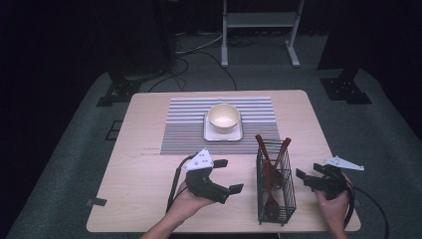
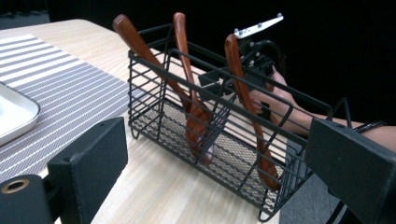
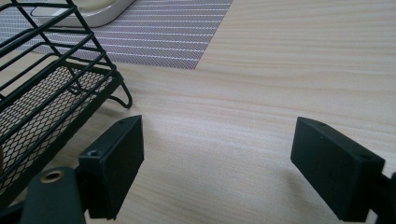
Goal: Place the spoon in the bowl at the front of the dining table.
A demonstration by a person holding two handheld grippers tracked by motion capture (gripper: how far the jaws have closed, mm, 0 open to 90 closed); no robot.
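Observation:
A black wire basket (image 1: 276,191) stands near the table's front edge and holds three reddish-brown wooden utensils (image 1: 271,167), handles up. My left gripper (image 1: 230,175) hovers just left of it, open, jaws pointing at the basket (image 2: 224,135) and the utensils (image 2: 236,60). On the basket's other side my right gripper (image 1: 309,172) is open over bare table. In the right gripper view the open gripper (image 3: 226,163) has nothing between its jaws, and the basket (image 3: 42,93) sits at the left. A cream bowl (image 1: 224,117) rests on a white square tray (image 1: 208,133).
A striped placemat (image 1: 189,119) lies under the tray at the table's middle back. The table's front edge (image 1: 214,231) runs close under both hands. Beyond the table are a white stand (image 1: 259,20), cables and dark equipment on grey floor.

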